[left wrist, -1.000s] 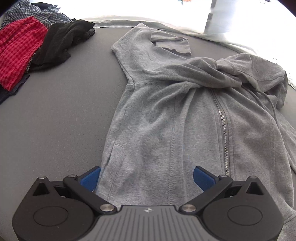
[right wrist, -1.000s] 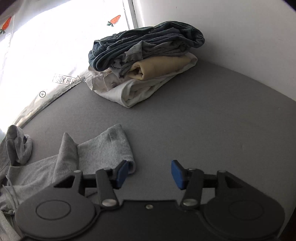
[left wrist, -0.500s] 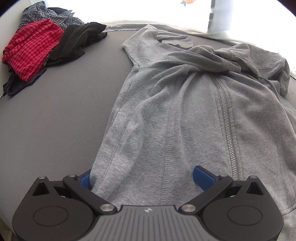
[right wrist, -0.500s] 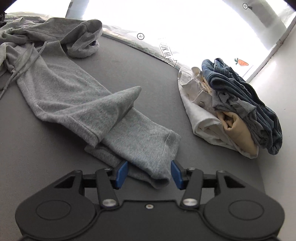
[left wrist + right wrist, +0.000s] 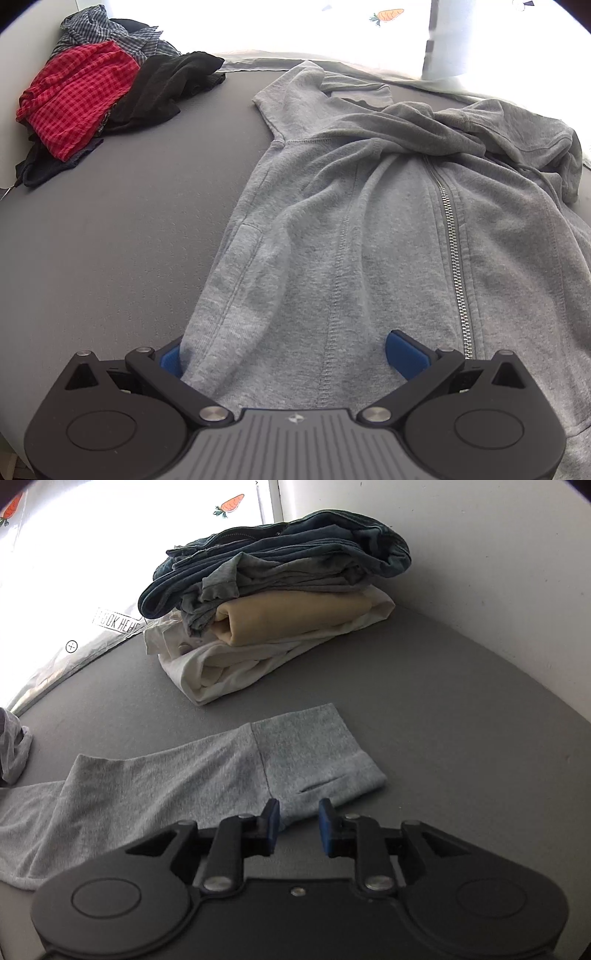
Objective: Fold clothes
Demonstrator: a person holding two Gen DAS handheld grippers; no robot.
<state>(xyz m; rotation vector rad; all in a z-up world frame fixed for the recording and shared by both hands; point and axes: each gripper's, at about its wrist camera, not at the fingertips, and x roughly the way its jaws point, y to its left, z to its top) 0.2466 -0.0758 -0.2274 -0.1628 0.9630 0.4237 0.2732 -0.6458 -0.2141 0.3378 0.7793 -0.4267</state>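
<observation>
Grey fleece hoodie [image 5: 351, 236] lies flat w/ metal zip — left gripper [image 5: 291, 350] spread wide over its hem, right gripper [image 5: 295, 821] closing at the ribbed cuff [image 5: 317, 760], not yet pinching.

Daylight pouring through window [image 5: 332, 29], blowing out to white glare; grey surface [image 5: 110, 221] catching soft even light; fisheye bending edges, corners going dark; focus staying sharp, shadows faint

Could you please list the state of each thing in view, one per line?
Hoodie: spread flat, zipped, hood bunched.
Sleeve: stretched out, cuff end between the right jaws.
Left gripper: open, astride the hoodie's hem.
Right gripper: jaws closing, not yet pinching.
Stack: folded.
Pile: unfolded, heaped.
</observation>
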